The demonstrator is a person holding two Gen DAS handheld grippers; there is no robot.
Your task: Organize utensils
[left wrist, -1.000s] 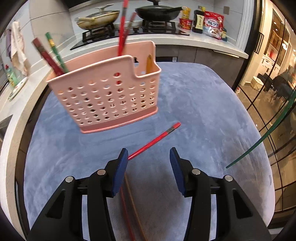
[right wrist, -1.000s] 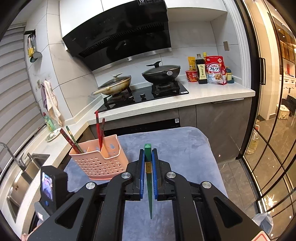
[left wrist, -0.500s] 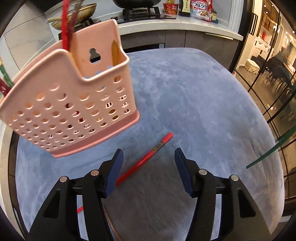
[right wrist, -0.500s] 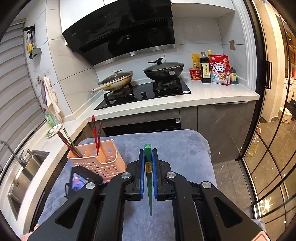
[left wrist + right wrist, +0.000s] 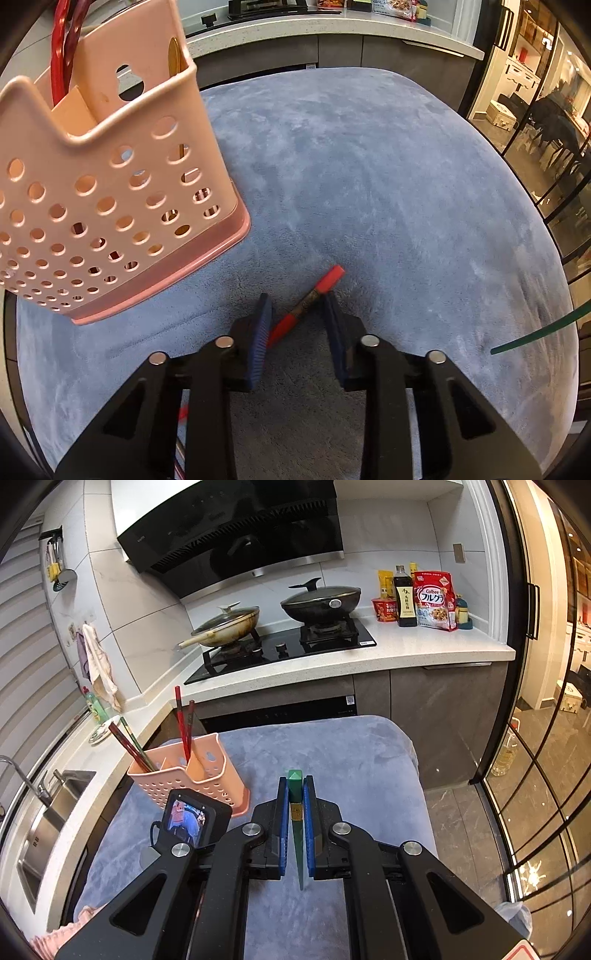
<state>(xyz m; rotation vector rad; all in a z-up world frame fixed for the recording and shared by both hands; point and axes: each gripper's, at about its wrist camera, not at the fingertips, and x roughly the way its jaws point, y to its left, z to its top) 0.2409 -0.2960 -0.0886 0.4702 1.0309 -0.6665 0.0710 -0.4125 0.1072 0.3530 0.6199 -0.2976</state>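
Note:
A red chopstick [image 5: 321,288] lies slanted on the blue-grey cloth [image 5: 369,184]. My left gripper [image 5: 297,306] is low over it with its jaws closing. The stick crosses the gap between the blue pads, which do not clamp it. The pink perforated basket [image 5: 110,192] stands just to the left and holds red chopsticks [image 5: 61,55]. In the right wrist view my right gripper [image 5: 295,794] is shut on a green chopstick [image 5: 294,780], held above the cloth. The basket [image 5: 192,779] is ahead to its left, with several chopsticks upright in it. The green stick's thin end [image 5: 535,334] shows at the right of the left wrist view.
More stick ends [image 5: 181,413] peek out under my left gripper's body. Behind the table a counter [image 5: 369,653] carries a hob with two lidded pans [image 5: 321,602] and food packets [image 5: 432,602]. A sink [image 5: 48,812] lies left; glass doors [image 5: 535,775] stand right.
My left gripper sank and moved forward onto the red chopstick, and its jaws widened slightly and then narrowed around it. The basket now looms larger at left. The right gripper kept its hold on the green chopstick.

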